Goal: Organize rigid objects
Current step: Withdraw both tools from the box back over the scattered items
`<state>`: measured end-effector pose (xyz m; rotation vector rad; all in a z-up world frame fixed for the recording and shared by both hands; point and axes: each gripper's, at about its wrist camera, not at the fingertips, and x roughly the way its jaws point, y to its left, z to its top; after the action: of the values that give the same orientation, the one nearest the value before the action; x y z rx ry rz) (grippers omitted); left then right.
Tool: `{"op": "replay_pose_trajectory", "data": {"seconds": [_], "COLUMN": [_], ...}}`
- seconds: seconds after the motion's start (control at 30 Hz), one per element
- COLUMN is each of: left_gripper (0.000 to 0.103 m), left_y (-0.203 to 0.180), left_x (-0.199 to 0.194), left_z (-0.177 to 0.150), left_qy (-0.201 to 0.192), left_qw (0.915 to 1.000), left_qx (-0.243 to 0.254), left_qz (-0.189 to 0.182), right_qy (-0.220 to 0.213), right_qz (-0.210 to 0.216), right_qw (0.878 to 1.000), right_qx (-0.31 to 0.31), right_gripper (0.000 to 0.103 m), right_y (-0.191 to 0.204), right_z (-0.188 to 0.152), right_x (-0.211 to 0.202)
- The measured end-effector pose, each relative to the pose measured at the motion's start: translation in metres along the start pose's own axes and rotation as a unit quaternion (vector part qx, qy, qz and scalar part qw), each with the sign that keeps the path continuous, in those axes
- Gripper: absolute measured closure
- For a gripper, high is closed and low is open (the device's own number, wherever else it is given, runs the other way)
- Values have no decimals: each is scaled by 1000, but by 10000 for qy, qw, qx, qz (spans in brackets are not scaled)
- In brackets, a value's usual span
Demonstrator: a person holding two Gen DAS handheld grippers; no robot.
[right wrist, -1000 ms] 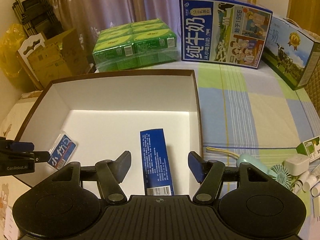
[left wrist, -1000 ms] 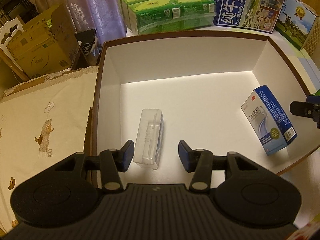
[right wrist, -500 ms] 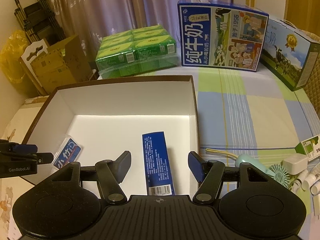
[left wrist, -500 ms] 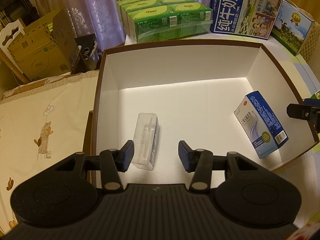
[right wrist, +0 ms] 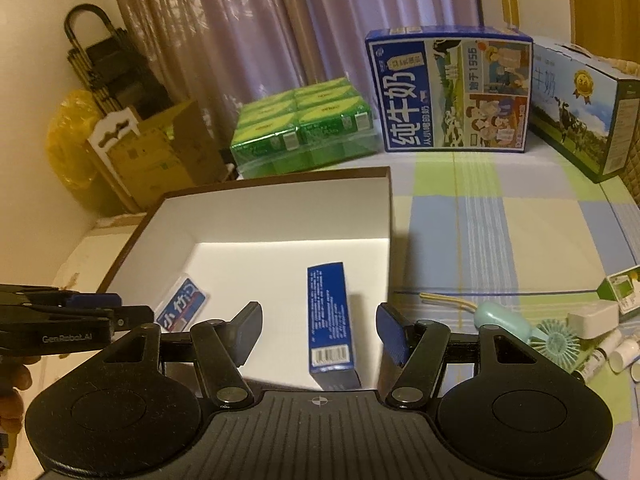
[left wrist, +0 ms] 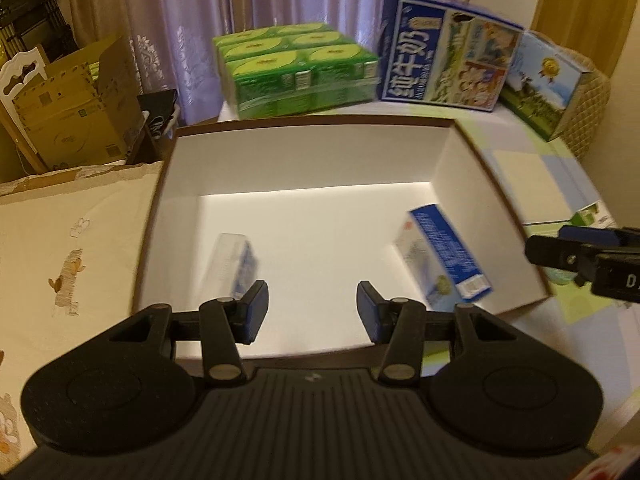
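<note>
A white-lined, brown-rimmed box [left wrist: 308,160] [right wrist: 280,216] lies open on the table. Inside it rest a clear plastic case with a blue label [left wrist: 234,266] [right wrist: 182,306] at the left and a blue carton [left wrist: 444,256] [right wrist: 329,320] at the right. My left gripper [left wrist: 312,314] hovers open above the box's near edge, nothing between its fingers. My right gripper [right wrist: 318,332] also stands open over the near right corner; the blue carton lies below its gap, untouched. Each gripper's fingers show at the edge of the other's view.
On the checked cloth right of the box lie a mint hand fan [right wrist: 554,338], a white adapter [right wrist: 592,318], small bottles [right wrist: 616,350] and a green-white carton [right wrist: 624,288]. Green drink packs [right wrist: 304,128] and milk cartons [right wrist: 448,92] stand behind. A cardboard box [left wrist: 76,100] sits far left.
Both grippers have pulled back and risen from the box, so the case and the blue carton sit farther off. Their jaws have kept the same width. Both objects stayed inside the box.
</note>
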<state>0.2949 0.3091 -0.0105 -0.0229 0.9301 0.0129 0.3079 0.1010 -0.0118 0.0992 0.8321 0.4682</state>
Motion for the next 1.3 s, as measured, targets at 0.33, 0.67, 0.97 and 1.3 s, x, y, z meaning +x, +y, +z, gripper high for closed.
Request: {"op": "replay_pose_trajectory", "data": {"seconds": [0.33, 0.67, 0.97, 1.3], "left_gripper": [58, 58, 58, 57], "left_y": [-81, -187, -272, -331], "left_x": [-36, -46, -25, 9], "left_z": [-29, -51, -64, -72], "left_qy": [-146, -23, 178, 322], "left_qw": [9995, 9977, 9956, 9961], "left_qx": [-95, 52, 128, 160], "left_qz": [-264, -674, -908, -808], "right_qy": [-86, 99, 227, 346], "right_qz": [195, -69, -440, -897], "right_qw": [9997, 9995, 9975, 9912], "right_qx": [79, 277, 506, 912], "right_gripper": [43, 43, 43, 43], "right_y": [-65, -161, -241, -314], "right_z": [-22, -48, -68, -82], "right_x": [-64, -124, -161, -169]}}
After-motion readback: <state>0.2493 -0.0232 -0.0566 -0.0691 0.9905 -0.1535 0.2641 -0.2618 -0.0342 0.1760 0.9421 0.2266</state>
